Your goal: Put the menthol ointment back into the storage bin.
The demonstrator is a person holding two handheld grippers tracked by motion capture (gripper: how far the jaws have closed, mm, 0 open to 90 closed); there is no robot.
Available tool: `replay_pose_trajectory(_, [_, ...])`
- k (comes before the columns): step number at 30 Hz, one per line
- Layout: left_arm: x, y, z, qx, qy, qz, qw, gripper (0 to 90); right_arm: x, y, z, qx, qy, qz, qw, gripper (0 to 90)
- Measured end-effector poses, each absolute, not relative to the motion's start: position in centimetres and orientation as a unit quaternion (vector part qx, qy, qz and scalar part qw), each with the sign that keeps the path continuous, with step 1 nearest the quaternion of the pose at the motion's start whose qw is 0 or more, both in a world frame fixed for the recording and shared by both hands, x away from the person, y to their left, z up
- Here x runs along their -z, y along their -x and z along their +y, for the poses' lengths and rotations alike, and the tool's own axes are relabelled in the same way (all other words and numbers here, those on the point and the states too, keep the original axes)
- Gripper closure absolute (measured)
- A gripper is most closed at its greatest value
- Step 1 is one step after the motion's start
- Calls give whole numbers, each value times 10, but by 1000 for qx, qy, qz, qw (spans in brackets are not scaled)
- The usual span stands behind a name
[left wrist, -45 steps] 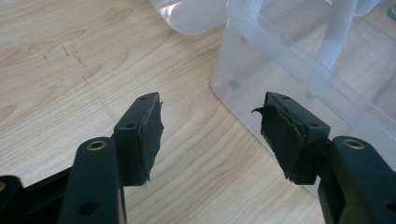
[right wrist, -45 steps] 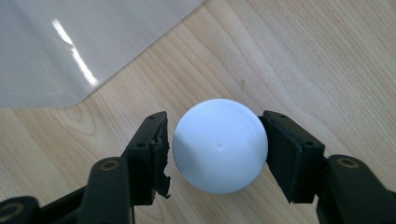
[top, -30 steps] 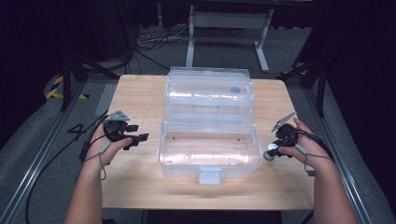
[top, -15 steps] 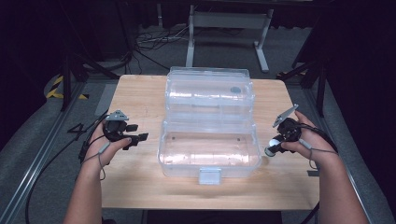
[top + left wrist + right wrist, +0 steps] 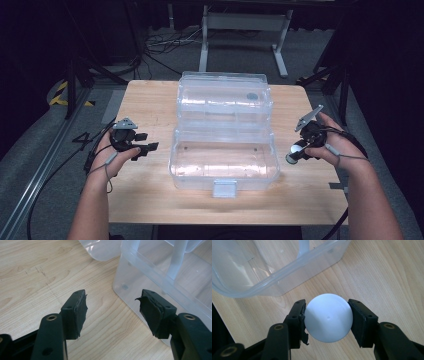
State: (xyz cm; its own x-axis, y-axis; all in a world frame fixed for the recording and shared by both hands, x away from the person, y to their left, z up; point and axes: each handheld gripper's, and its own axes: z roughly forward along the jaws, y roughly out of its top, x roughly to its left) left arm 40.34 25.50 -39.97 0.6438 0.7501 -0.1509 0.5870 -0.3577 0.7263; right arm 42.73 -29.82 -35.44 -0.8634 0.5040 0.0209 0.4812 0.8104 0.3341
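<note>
A clear plastic box [image 5: 223, 160] lies open in the middle of the wooden table [image 5: 150, 100], its lid [image 5: 225, 97] folded back behind it and a latch tab at its front. My right gripper [image 5: 295, 154] is to the right of the box, shut on a white ball [image 5: 328, 317] [image 5: 293, 156] held just above the tabletop. The box's rounded corner [image 5: 274, 287] lies just ahead of the ball. My left gripper [image 5: 145, 149] hovers open and holds nothing, left of the box; its jaws point at the box's left wall [image 5: 140, 290].
A metal stand [image 5: 245, 25] and loose cables [image 5: 160, 42] are on the floor beyond the table's far edge. Black and yellow tape [image 5: 65, 95] marks the floor at the left. Bare wood [image 5: 37, 272] lies on both sides of the box.
My right gripper has lifted slightly and drifted back and outward with the ball. The left gripper and the box have stayed where they were.
</note>
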Motion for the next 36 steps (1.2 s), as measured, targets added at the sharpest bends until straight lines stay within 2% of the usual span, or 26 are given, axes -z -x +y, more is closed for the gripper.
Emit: replay_pose_trajectory(36, [400,-403,255,-100,-818,409,391,390,302,-412,-276,-184,-189,963,54,507])
